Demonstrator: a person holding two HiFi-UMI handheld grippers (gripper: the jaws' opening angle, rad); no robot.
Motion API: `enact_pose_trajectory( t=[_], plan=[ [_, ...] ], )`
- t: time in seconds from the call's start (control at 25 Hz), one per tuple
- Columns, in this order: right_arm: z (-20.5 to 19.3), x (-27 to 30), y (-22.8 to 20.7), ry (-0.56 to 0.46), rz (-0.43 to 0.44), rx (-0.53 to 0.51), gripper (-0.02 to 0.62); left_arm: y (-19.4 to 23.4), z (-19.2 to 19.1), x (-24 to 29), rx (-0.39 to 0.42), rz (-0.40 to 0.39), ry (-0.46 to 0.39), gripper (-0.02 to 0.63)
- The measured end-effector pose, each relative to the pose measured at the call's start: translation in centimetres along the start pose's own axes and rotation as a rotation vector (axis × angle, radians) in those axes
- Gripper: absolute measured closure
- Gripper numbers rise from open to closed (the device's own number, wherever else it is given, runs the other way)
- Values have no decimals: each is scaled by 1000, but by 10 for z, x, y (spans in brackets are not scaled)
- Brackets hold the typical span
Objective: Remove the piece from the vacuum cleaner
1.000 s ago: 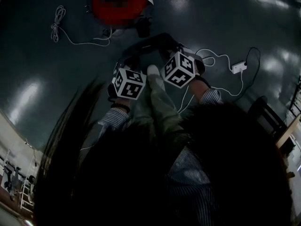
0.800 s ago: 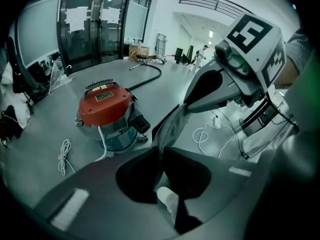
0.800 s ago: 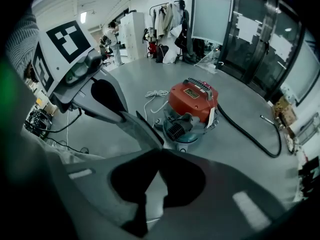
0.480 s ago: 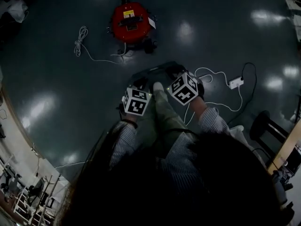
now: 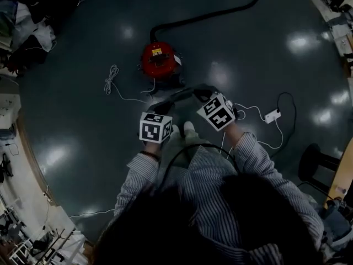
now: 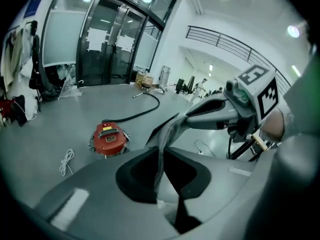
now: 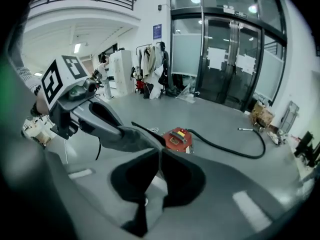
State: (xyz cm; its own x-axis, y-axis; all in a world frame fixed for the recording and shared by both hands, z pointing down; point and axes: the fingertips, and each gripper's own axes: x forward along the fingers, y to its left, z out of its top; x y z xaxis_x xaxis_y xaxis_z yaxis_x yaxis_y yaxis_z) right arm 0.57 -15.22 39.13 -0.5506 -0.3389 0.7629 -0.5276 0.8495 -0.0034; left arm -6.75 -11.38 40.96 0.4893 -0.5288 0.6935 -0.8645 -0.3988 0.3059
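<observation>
1. We see the left hand-held gripper (image 6: 161, 156) with its jaws drawn narrow, pinching one end of a thin, limp grey piece (image 6: 170, 130).
2. The right hand-held gripper (image 7: 160, 159) is just as narrow, and it is clamped on the other end of the same piece.
3. The piece spans from one gripper to the other. In each gripper view we can follow it from that gripper's own jaws across to the tips of the other.
4. In the head view the two grippers sit side by side in front of the person's body, near each other. The piece is carried in the air between them, clear of the floor (image 5: 83, 120).
5. The red vacuum cleaner (image 5: 159, 59) stands upright on the open middle of the floor, away from its edges. It is just beyond the grippers and well apart from the piece.
6. A black hose (image 5: 220, 12) leaves the vacuum cleaner and curves across the floor towards its far edge, on the side of the glass doors (image 6: 107, 44).
7. A coiled white cord (image 5: 112, 76) lies on the floor to the left of the vacuum cleaner.
8. A white power strip (image 5: 272, 115) with its cable lies on the floor to the right of the grippers.
9. We see striped sleeves (image 5: 251, 153) on both of the person's arms behind the grippers.
</observation>
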Motion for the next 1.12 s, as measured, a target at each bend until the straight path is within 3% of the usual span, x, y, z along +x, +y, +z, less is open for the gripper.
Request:
enact_pose_trajectory(
  t=[0.08,0.28,0.52,0.84,1.12],
  plan=[
    [13,-15,-1,-37,1,-6,571,-5,17,-15,-19,-10,-36,574],
    [38,-47,-8,-131,-25,21,571,-14,53,-36,35,3,-107,574],
    [47,-69,0,-243,-63,147,571,-21,66,-57,52,21,-168,574],
    [50,-69,4,-272,-26,242,571,-18,70,-59,30,18,-190,575],
    [58,-66,6,-273,-12,233,571,-9,74,-60,32,42,-178,576]
  ],
)
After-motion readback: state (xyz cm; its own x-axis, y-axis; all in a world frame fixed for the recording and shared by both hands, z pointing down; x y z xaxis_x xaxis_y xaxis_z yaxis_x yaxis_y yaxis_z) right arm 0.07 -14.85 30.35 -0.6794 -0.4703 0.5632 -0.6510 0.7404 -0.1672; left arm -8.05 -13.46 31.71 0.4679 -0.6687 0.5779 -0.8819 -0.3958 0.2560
